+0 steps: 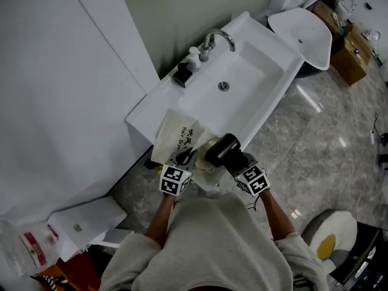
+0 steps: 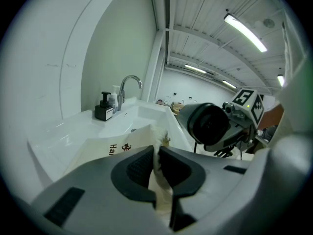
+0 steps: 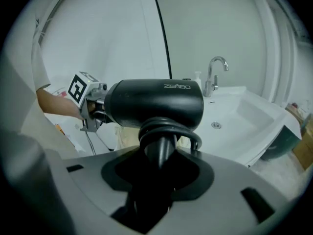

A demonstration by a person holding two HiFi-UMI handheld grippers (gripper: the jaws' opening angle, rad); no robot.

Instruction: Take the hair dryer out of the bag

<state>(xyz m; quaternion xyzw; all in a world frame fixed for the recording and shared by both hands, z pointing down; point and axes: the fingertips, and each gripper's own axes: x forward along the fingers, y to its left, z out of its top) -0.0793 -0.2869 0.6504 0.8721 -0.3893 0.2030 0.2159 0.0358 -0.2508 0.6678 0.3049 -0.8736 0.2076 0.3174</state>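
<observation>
The left tool (image 1: 185,158) is clamped shut on the gathered mouth of the cream cloth bag (image 1: 176,135), which lies at the near edge of the white basin worktop (image 1: 148,111). The right tool (image 1: 233,156) grips the handle of the black hair dryer (image 1: 222,148), which is clear of the bag, just beside its mouth.

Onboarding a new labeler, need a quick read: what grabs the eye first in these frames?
The black hair dryer, gripped by its handle in the right gripper and held up at the front edge of the white sink. Next, the cream cloth bag draped over the sink's near corner, its edge pinched in the left gripper.
</observation>
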